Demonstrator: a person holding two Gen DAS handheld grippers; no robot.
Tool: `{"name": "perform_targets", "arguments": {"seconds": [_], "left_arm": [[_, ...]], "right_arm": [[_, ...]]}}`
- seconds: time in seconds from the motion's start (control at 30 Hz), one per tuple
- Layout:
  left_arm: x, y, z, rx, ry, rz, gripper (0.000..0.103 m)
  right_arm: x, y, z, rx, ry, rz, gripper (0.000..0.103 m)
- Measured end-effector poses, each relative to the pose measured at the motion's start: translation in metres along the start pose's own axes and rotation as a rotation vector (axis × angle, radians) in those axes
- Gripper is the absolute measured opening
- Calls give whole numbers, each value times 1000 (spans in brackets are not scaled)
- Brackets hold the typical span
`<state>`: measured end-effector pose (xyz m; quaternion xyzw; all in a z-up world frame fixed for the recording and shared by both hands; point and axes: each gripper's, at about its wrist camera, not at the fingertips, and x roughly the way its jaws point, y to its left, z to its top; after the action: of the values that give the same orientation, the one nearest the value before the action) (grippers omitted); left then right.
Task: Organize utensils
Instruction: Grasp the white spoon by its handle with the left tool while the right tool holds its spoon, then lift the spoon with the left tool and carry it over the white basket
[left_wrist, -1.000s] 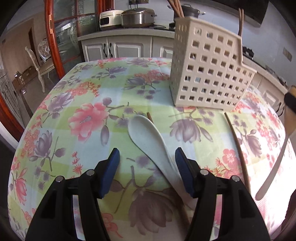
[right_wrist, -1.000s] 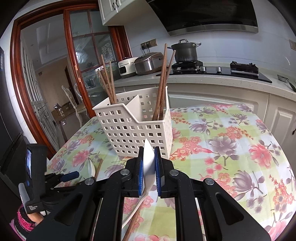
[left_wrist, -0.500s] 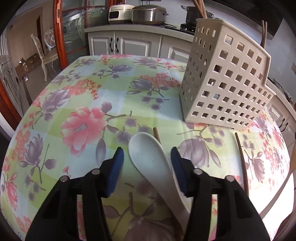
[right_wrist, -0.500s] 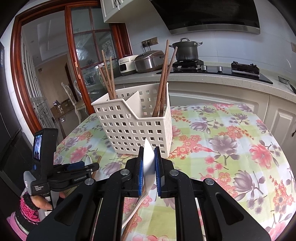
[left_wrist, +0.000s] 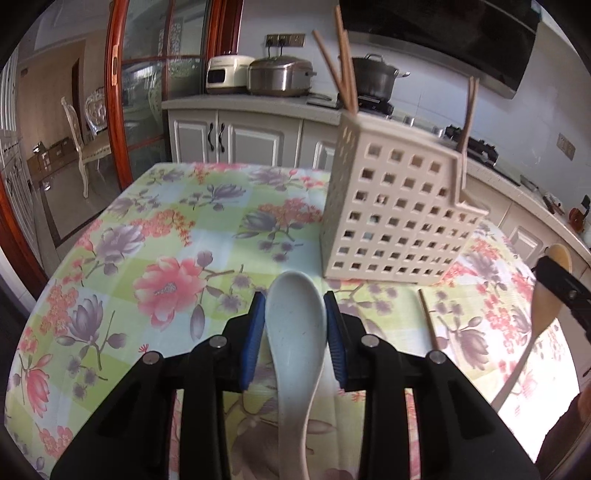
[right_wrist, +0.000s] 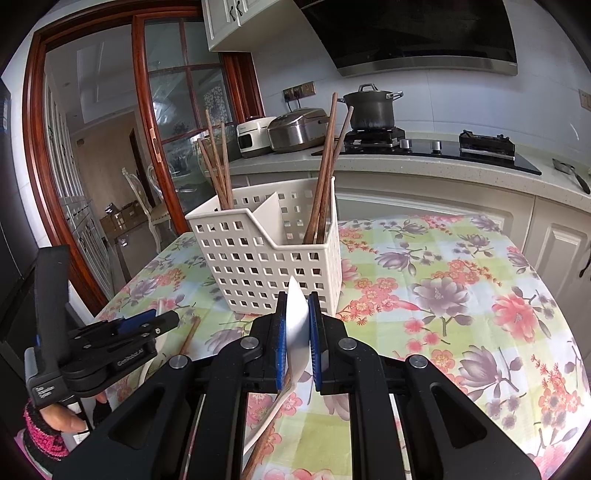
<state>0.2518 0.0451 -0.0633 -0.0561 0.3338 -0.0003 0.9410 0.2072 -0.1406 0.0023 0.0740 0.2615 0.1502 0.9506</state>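
While clamped: both spoons (left_wrist: 295, 328) (jaws tight)

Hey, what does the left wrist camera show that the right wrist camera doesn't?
Only the left wrist view shows the whole bowl of the white spoon clamped in the left gripper, and the perforated side wall of the basket.

Only the right wrist view shows the basket's open top with its divider, and the right gripper shut on a second spoon seen edge-on.

Both show the basket, chopsticks standing in it, a loose chopstick on the floral tablecloth, and both grippers.
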Motion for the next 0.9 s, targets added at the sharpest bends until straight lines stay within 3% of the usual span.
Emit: {"name": "perform_targets", "arguments": {"seconds": [0.17,0.23,0.4,0.53,0.6,0.67,0.73,0.9], "left_arm": [[-24,-8,13,8,-77,-18,17],[-27,-12,18,26,-90,-19,17],[-17,-9,18,12,-43,-42,16],[-5,3,8,-12,5,-36,25],[2,4,4,-9,26,-34,34],[9,0,1,17,51,-36,51],[18,-8,-3,60,70,-20,59],[48,-16,-13,159,176,12,59]], "right_arm": [[-2,-3,9,-3,-25,-10,12],[0,-4,13,-5,-30,-13,12],[1,-5,14,2,-31,-15,12],[5,-5,9,6,-15,-9,12],[9,-4,8,4,-6,-6,12],[10,-2,7,4,-3,-3,12],[11,-3,7,10,-3,-4,12],[15,-12,4,30,6,-12,12]]}}
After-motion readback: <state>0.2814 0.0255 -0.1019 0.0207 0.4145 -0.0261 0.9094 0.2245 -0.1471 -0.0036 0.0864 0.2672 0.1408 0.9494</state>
